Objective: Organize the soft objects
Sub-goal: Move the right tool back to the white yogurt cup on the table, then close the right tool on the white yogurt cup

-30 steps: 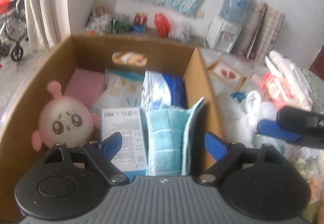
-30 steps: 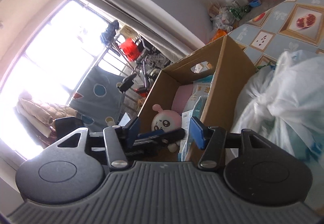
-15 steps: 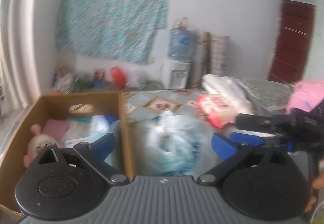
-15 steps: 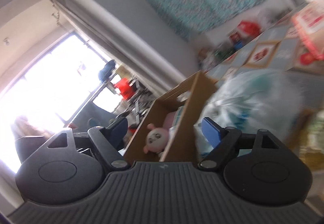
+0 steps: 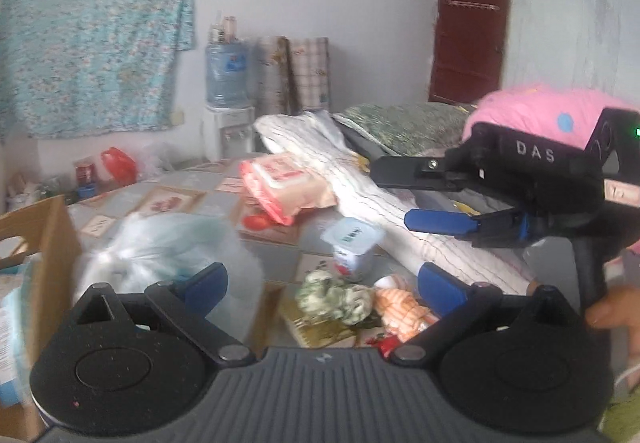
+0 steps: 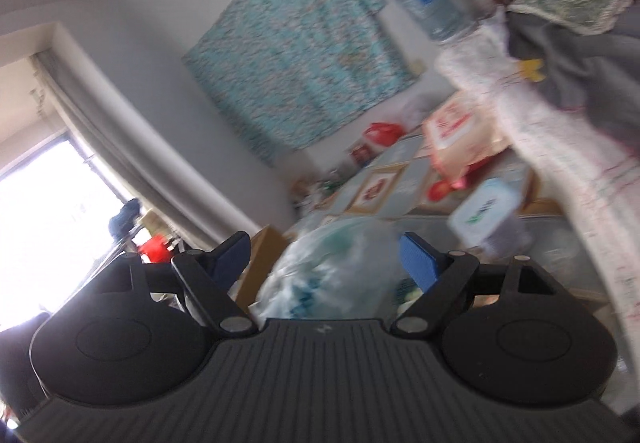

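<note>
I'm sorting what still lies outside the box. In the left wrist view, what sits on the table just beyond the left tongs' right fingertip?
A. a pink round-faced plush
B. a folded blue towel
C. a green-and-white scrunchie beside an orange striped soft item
C: the green-and-white scrunchie lies beside the orange striped soft item near that fingertip.

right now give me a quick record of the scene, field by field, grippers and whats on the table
left gripper: open, nothing between the fingers
right gripper: open, empty
cardboard box: at the table's left edge, partly filled
clear plastic bag: beside the box, soft contents inside
white cup: upright, mid-table
pink packet: behind the cup
small plush items: green and orange, nearest the left gripper
long white bundle: lies diagonally on the right
image quality: motion blur in both views
</note>
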